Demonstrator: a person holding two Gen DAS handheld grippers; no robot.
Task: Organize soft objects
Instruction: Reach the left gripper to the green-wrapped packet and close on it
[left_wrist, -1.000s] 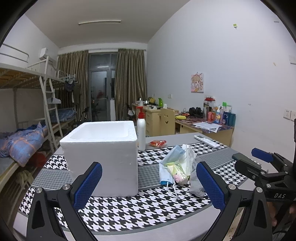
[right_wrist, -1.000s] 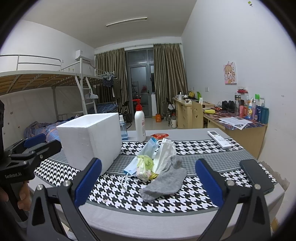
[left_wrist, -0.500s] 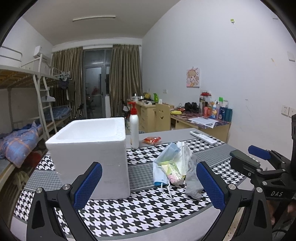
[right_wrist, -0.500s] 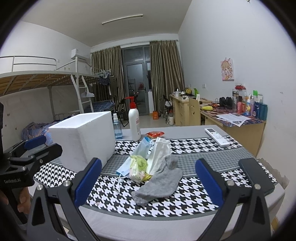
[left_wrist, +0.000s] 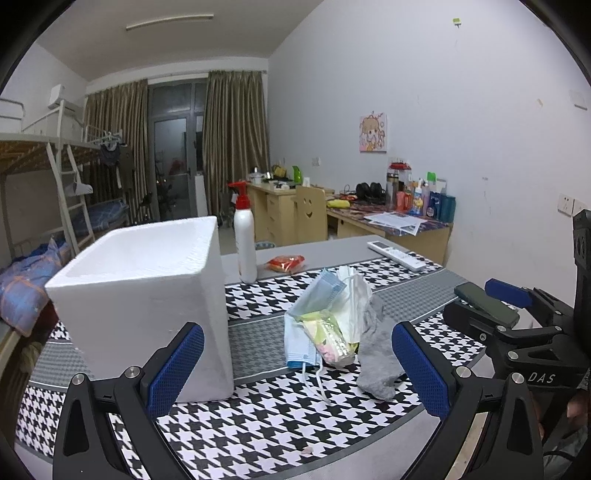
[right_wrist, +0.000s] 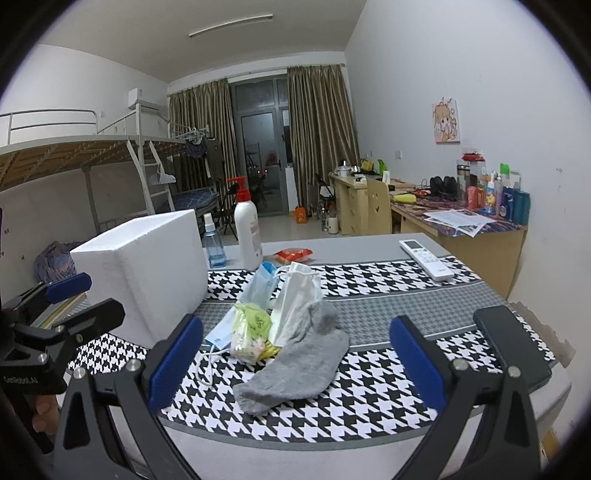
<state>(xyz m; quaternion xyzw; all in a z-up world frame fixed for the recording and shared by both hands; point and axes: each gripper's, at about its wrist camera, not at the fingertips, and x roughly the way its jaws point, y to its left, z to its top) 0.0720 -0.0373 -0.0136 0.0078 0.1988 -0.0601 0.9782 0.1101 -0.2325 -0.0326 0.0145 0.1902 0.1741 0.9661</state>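
Both the left gripper (left_wrist: 297, 363) and right gripper (right_wrist: 295, 358) hang spread and empty before the limp, light grey sock (right_wrist: 295, 363) beside the foam box (right_wrist: 147, 273), probably best pinched at its bunched middle

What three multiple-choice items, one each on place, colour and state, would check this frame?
1. Where does the grey sock lie?
A. inside the foam box
B. on the houndstooth cloth, beside the masks
C. on the remote

2. What colour is the pump on the white bottle?
A. red
B. green
C. black

3. How are the two hand-held grippers?
A. both open, empty
B. left shut on sock
C. right shut on mask

Key: 1 B, sock lies outside the foam box; 2 A, red pump; 3 A, left hand-held gripper and right hand-held gripper pads apart.
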